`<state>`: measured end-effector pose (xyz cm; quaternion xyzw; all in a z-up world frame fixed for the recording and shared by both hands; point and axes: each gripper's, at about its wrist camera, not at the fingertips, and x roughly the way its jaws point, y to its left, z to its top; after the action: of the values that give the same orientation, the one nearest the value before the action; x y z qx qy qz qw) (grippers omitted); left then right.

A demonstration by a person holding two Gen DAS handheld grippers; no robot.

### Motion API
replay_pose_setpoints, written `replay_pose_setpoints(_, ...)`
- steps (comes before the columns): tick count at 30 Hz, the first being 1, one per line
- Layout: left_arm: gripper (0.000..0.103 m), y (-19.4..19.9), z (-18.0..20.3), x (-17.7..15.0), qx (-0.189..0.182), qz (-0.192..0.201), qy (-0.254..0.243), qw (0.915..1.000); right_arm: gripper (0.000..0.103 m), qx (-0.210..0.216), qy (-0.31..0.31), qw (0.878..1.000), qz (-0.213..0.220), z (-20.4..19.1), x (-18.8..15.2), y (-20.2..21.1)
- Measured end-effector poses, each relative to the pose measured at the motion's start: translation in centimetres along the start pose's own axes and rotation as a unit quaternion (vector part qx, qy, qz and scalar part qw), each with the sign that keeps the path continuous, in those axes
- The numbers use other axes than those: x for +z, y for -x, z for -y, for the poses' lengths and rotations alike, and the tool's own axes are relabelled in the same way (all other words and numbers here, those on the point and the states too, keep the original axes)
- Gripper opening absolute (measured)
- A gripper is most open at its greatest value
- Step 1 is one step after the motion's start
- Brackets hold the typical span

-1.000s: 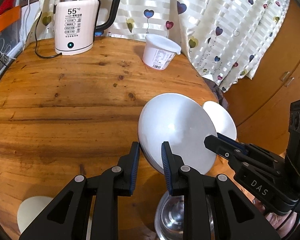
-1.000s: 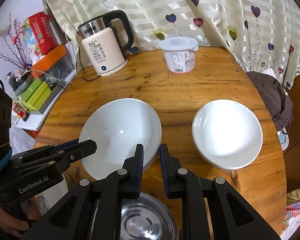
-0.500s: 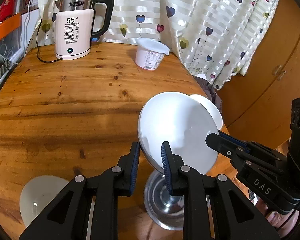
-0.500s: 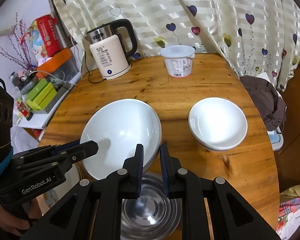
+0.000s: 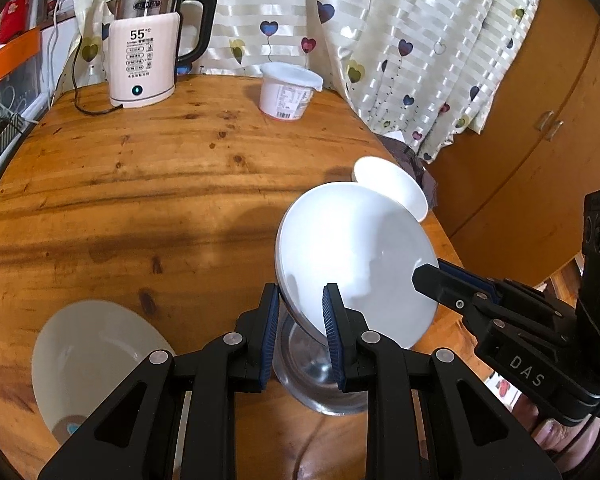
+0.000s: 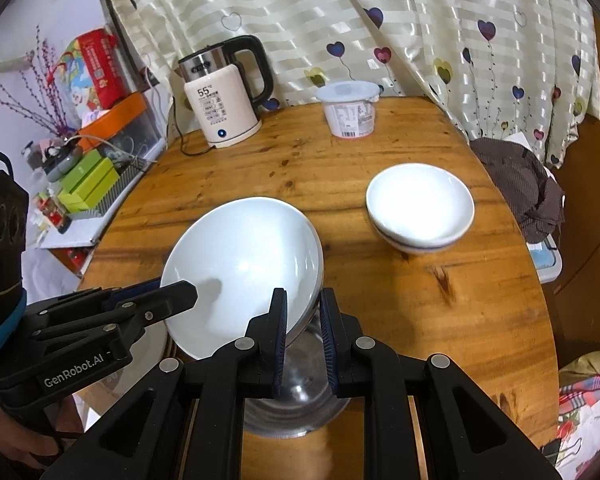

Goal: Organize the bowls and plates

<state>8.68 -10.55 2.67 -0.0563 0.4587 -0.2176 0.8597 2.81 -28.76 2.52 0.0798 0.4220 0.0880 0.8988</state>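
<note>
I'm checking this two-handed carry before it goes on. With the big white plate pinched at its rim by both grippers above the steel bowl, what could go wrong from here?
1. The white plate is tilted and held only at its rim by the left gripper and right gripper; it may slip.
2. A drop would likely strike the steel bowl below.
3. The stacked white bowls sit near the table edge; a swing could knock them.

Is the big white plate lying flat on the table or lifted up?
Lifted and tilted. Both grippers pinch the big white plate by its rim, above the steel bowl.
</note>
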Motion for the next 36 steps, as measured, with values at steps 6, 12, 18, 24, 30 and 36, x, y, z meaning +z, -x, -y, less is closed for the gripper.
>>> replay_pose_setpoints(6, 0.024, -0.7, 0.4, -1.3, 0.0, -0.016, 0.001, 0.9999, 0.016, -0.002, -0.007, 1.0, -0.014, 0.5, -1.4, -0.2)
replay_pose_setpoints(12, 0.023, -1.6, 0.4, -2.1, 0.0, -0.032, 0.004, 0.9995, 0.016, -0.003, -0.011, 1.0, -0.027, 0.9, -2.2, -0.8)
replay_pose_setpoints(18, 0.023, -2.4, 0.1, -2.6, 0.001, -0.047, 0.009, 0.9989, 0.016, -0.006, -0.009, 0.999, -0.038, 1.0, -2.7, -1.4)
replay_pose_setpoints(24, 0.024, -2.9, 0.0, -3.1, 0.003, -0.058, 0.009, 0.9983, 0.016, -0.008, -0.01, 0.999, -0.05, 1.1, -3.1, -2.0)
replay_pose_setpoints(30, 0.024, -3.6, -0.1, -3.3, 0.004, -0.07, 0.01, 0.9975, 0.016, -0.01, -0.008, 0.998, -0.06, 1.1, -3.4, -2.4)
replay_pose_setpoints(36, 0.024, -3.6, -0.1, -3.4, 0.007, -0.071, 0.007, 0.9974, 0.017, -0.01, -0.007, 0.998, -0.067, 1.2, -3.6, -2.8)
